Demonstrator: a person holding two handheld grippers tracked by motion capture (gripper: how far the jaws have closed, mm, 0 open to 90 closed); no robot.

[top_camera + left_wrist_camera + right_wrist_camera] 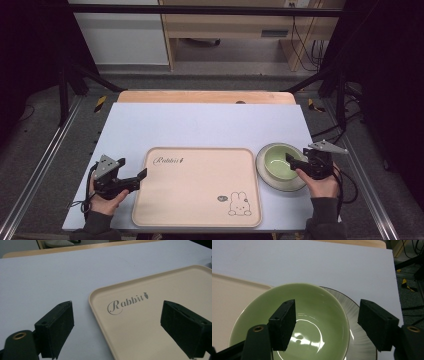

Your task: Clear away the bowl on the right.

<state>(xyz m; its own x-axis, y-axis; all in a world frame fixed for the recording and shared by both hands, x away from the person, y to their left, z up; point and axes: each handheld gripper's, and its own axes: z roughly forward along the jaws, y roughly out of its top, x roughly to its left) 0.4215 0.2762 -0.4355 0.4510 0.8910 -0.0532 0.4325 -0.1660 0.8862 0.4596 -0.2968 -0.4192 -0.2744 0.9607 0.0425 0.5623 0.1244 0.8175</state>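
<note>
A green bowl [277, 162] [317, 315] stands on a white ribbed plate [281, 185] [349, 304] to the right of a beige tray [200, 185] [155, 290] printed with a rabbit. My right gripper [295, 162] [327, 302] is open over the bowl's right side. One jaw hangs inside the bowl, the other outside it over the plate, so the bowl's wall lies between them without either pad pressing on it. My left gripper [137, 179] [117, 304] is open at the tray's left edge, one jaw over the tray and one over the table.
A pale blue mat [200, 125] covers the wooden table, bare behind the tray. Black frame posts and rails stand at both sides. Cables lie on the floor at the right.
</note>
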